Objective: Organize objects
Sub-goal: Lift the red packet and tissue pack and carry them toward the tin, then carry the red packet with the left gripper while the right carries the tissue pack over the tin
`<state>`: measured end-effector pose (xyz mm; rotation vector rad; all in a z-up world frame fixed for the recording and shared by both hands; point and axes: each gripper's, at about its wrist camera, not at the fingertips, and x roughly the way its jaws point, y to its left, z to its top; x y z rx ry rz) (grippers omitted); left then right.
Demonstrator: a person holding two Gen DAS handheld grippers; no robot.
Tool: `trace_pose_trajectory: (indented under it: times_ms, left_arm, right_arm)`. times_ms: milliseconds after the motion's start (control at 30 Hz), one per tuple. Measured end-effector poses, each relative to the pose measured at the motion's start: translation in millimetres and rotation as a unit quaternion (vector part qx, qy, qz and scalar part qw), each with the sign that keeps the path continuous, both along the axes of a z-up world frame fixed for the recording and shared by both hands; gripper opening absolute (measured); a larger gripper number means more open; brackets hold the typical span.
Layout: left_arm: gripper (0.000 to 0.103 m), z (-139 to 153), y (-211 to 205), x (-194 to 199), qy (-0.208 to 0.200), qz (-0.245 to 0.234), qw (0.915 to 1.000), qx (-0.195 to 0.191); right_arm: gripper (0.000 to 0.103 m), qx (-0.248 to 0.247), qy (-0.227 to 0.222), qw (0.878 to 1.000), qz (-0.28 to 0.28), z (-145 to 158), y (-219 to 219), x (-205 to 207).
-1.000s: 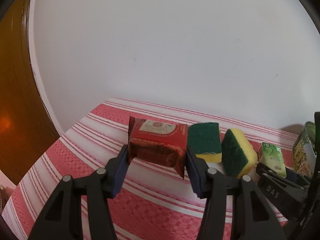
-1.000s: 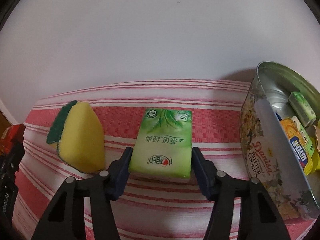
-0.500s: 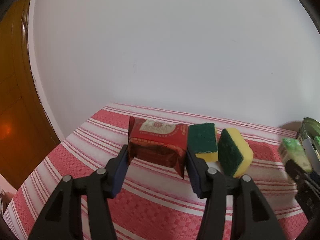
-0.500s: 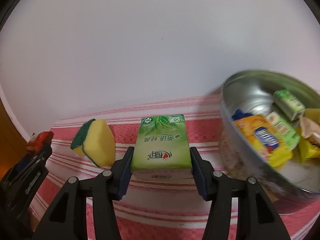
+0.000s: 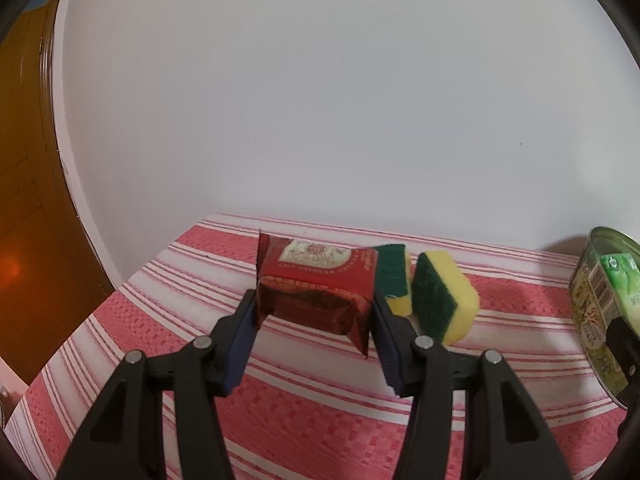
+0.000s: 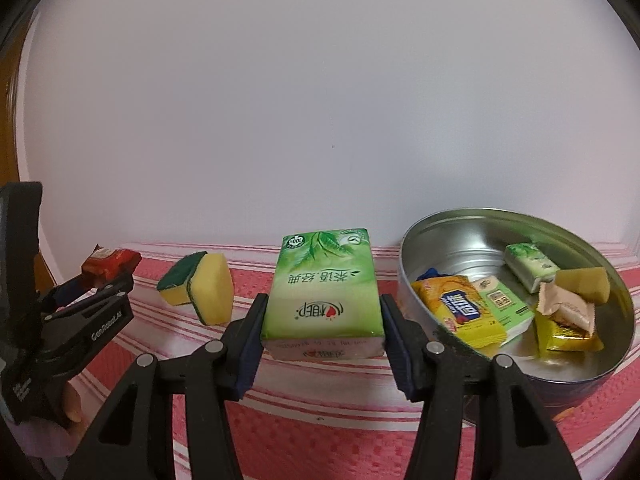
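Observation:
My left gripper is shut on a red snack packet, held just above the striped cloth. Two green-and-yellow sponges stand right of the packet on the cloth. My right gripper is shut on a green tissue pack, lifted off the table, left of a round metal tin. The tin holds several packets and a sponge piece. In the right wrist view the left gripper with its red packet appears at far left. The tin's edge shows at far right in the left wrist view.
A red-and-white striped tablecloth covers the table, which ends at a plain white wall. A brown wooden door stands left of the table. The same sponges lie between the two grippers.
The right gripper has risen off the cloth with the tissue pack and swung right, bringing the tin's inside into view. The left gripper still grips the red packet, hardly moved.

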<state>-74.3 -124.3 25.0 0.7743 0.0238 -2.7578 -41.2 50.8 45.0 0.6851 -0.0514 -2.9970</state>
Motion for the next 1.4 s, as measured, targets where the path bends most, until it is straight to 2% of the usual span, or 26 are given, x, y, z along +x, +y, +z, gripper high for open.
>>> trace_pose_trajectory:
  times_ms: [767,1400]
  left_arm:
    - [0.054,6,63,30,0.005,-0.046,0.9989,0.007]
    - [0.054,19,124,32,0.015,-0.081,0.9966,0.001]
  right_arm:
    - [0.057,0.029,0.039,0.999,-0.010,7,50,26]
    - [0.057,0.033,0.062,0.997,-0.038,17,96,32]
